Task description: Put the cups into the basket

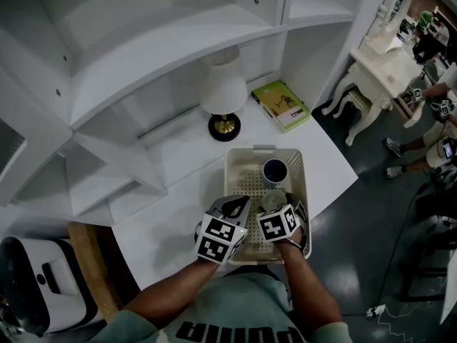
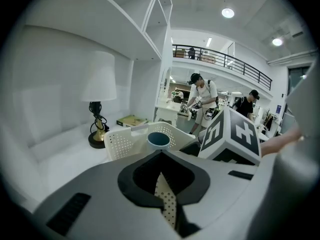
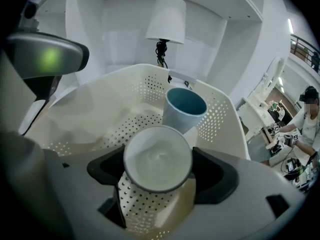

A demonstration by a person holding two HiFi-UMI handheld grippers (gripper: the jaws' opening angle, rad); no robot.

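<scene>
Left gripper beside right gripper, left jaws together, right jaws round pale cup.

bare floor of basket left of blue cup; lamp just beyond

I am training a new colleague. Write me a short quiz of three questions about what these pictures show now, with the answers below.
1. True or false: the blue cup stands inside the basket.
2. What does the right gripper hold between its jaws? A) a plate B) the pale cup C) nothing
3. Fill the gap: in the head view, the lamp stands to the ____ of the green book.

Key: 1 true; 2 B; 3 left.
</scene>
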